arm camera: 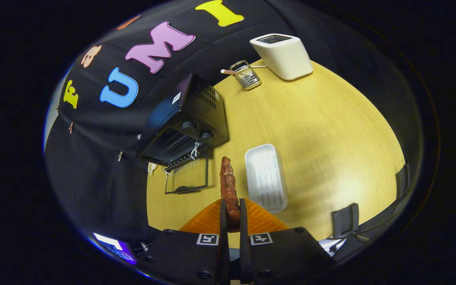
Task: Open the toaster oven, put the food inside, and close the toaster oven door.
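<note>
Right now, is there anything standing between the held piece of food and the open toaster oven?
Nothing visible blocks it. The hand-held gripper is shut on the reddish-brown strip of food, and the black toaster oven lies beyond it with its door folded down. The white tray sits beside the food, away from the oven.

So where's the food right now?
In the gripper view, the food is clamped between the gripper fingers, sticking out toward the open toaster oven, beside the white tray.

I can read no text here. My gripper [232, 213] bears two square coded markers, and the toaster oven [186, 122] has a small white sticker, illegible.
</note>
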